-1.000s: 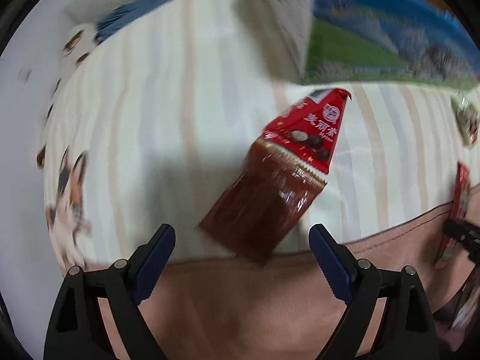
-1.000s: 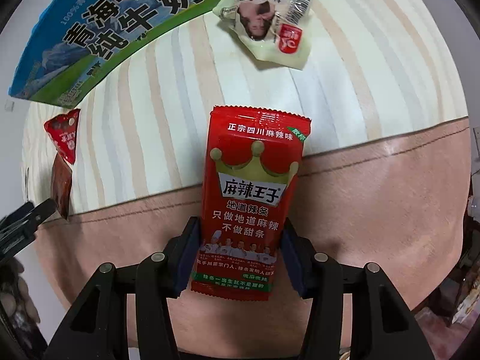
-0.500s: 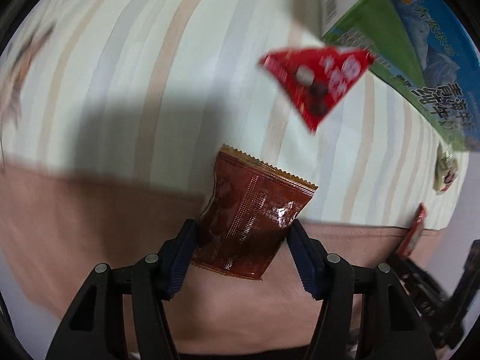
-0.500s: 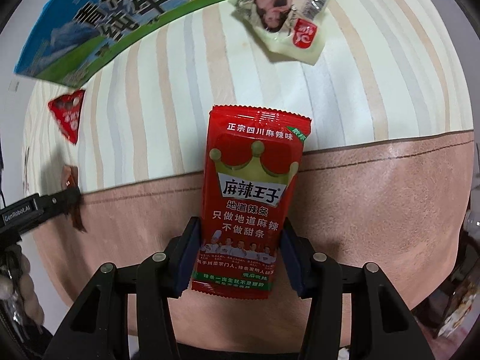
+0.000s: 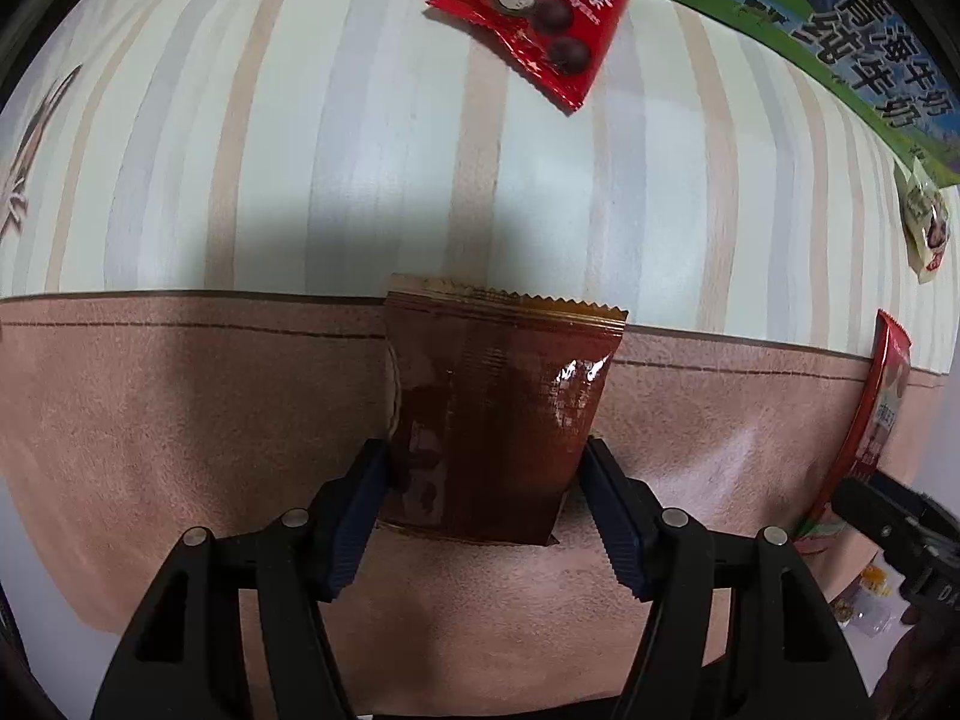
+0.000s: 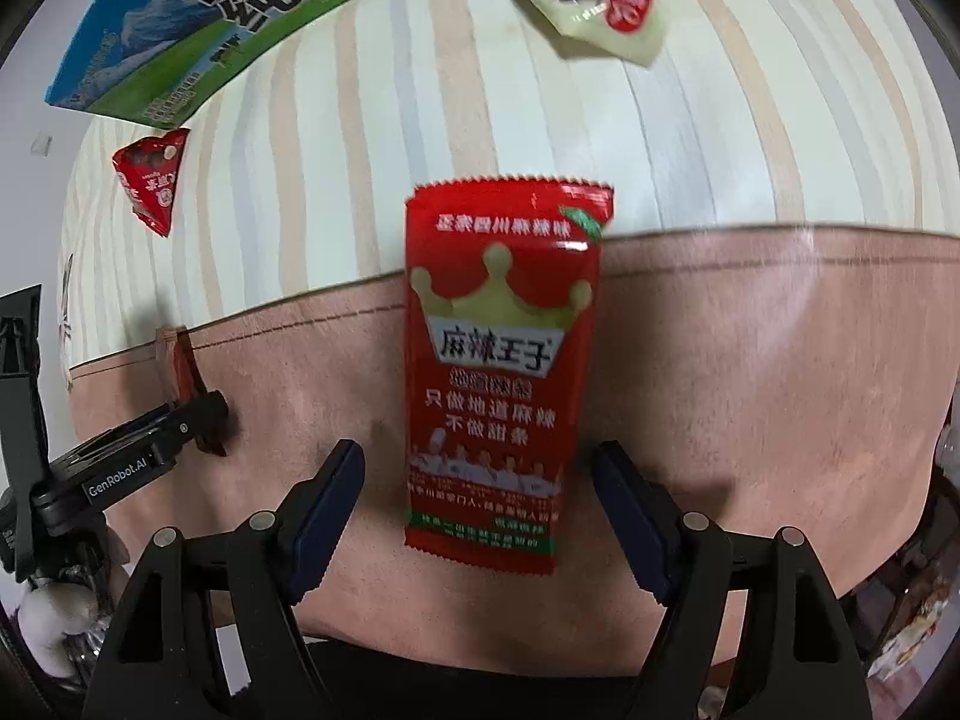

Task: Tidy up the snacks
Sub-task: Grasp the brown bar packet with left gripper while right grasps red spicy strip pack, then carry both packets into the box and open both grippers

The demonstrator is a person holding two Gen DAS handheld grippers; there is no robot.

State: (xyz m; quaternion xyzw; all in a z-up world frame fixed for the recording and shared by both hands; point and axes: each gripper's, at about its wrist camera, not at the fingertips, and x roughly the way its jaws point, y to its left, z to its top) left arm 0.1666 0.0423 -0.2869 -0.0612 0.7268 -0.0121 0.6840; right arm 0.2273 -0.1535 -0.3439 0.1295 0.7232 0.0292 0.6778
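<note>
The left claw [image 5: 483, 501] is being pointed down at the table [image 5: 300, 180], its jaws easing apart while a glossy dark brown snack packet with a zigzag top edge [image 5: 498, 408] is sitting between the blue pads, which are still touching its sides. The packet is being held over the pinkish suede-like border of the striped table cover [image 5: 180, 420], its top edge reaching the seam where the pale stripes begin. A red triangular sweet packet printed with dark round chocolates [image 5: 552, 18] is lying further up on the stripes, beside a blue and green milk carton printed with Chinese characters [image 5: 840, 42].

The right claw [image 6: 480, 510] is being spread open, and both pads are seen standing clear of a tall red spicy-strip packet bearing a pale crown [image 6: 504, 372], which is lying between them, mostly on the pink border with its top over the stripes. A pale cream wrapped snack with a red label [image 6: 600, 6] is lying near the top edge of the right wrist view, well apart from the red packet.
</note>
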